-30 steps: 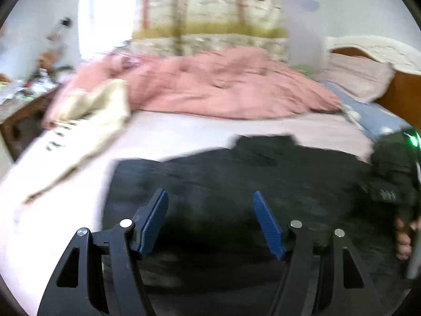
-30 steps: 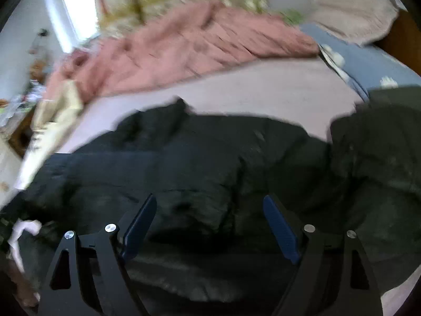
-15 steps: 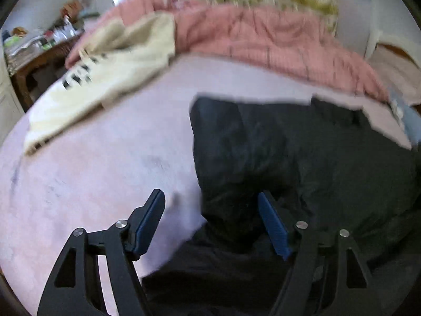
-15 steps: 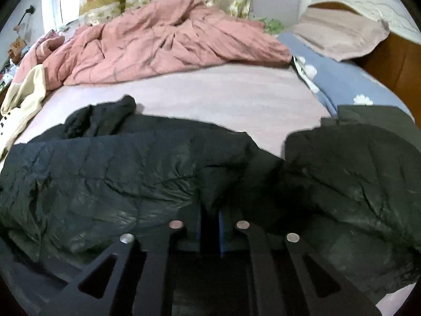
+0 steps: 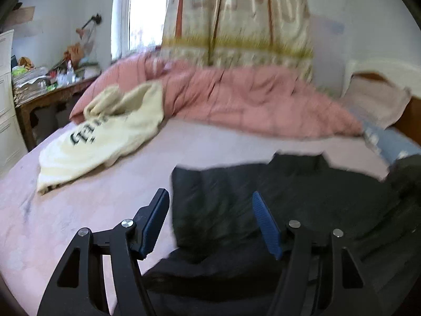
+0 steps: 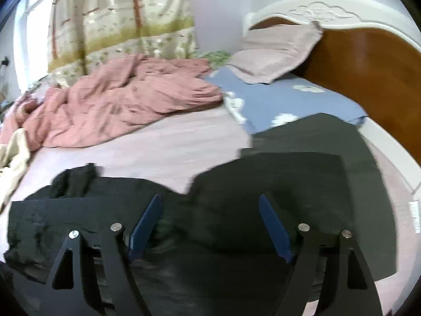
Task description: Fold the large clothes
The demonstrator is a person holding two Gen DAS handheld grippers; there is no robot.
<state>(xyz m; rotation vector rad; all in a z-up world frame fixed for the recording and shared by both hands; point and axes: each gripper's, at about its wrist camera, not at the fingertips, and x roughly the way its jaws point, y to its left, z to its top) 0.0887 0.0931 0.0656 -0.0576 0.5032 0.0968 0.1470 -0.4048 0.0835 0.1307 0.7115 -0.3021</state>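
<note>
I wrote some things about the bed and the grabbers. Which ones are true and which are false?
1. Both grabbers are open. True: the left gripper and the right gripper both show spread fingers holding nothing.
2. The black jacket hangs on the window. False: it lies on the pink sheet.
3. A cream sweatshirt lies on the bed. True.
4. The crumpled blanket is green. False: it is pink.
5. A pillow leans on the headboard. True.

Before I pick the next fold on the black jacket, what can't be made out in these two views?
- Black jacket, left wrist view: near hem cut off by the bottom edge and hidden behind the open left tool.
- Right wrist view: jacket surface motion-blurred, seams unreadable; open right tool covers its near part.
- Cream sweatshirt: print partly folded under.
</note>
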